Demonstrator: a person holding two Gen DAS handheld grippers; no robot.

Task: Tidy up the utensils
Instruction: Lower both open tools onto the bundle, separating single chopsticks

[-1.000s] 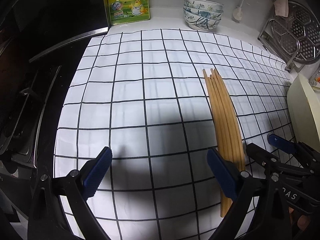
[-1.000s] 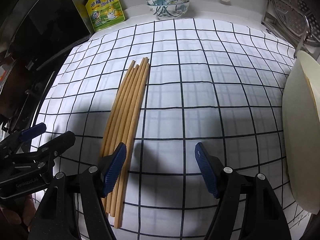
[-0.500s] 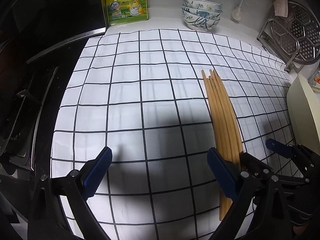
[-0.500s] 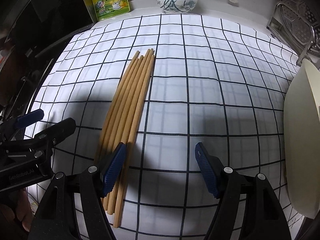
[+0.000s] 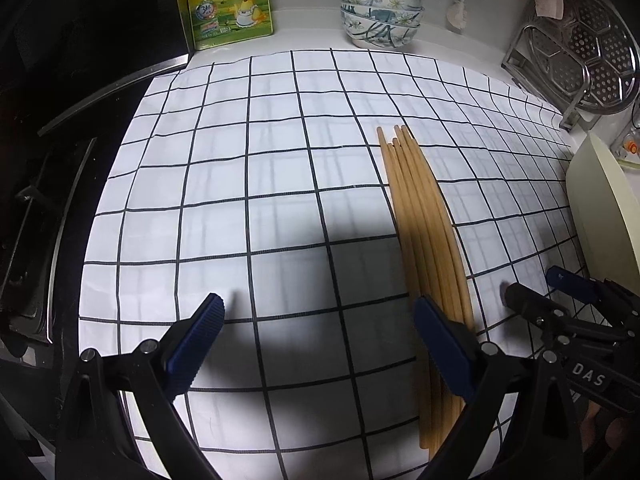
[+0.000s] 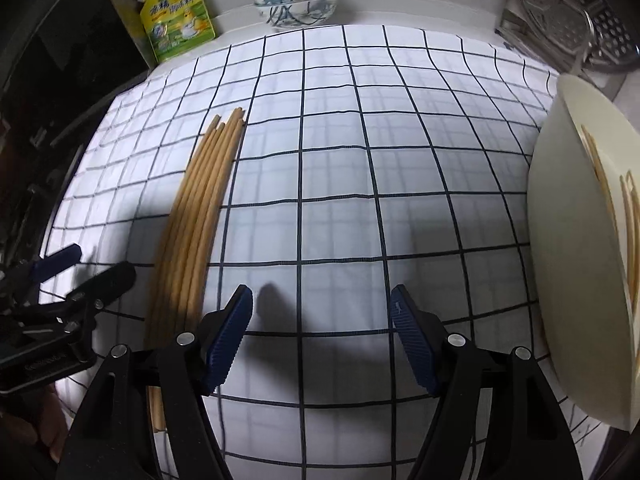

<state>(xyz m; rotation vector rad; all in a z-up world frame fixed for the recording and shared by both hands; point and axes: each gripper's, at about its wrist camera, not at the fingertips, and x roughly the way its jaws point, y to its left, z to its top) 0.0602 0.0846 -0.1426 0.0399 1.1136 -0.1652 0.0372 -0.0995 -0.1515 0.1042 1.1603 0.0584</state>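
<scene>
Several wooden chopsticks [image 5: 424,232] lie side by side in a bundle on the white checked cloth [image 5: 256,184]; they also show in the right wrist view [image 6: 196,224]. My left gripper [image 5: 320,344] is open and empty, low over the cloth, its right finger just left of the bundle's near end. My right gripper [image 6: 320,336] is open and empty, to the right of the bundle. A cream utensil holder [image 6: 584,256] at the right holds a few chopsticks.
A yellow-green seasoning pouch [image 5: 226,2] and stacked floral bowls [image 5: 380,16] stand at the back. A metal steamer rack [image 5: 580,52] leans at the back right. A dark stove [image 5: 48,160] borders the cloth on the left.
Both grippers have drawn back and lifted slightly from the cloth. The right gripper has swung to the right, so the chopsticks lie further left in its view. The chopsticks have not moved.
</scene>
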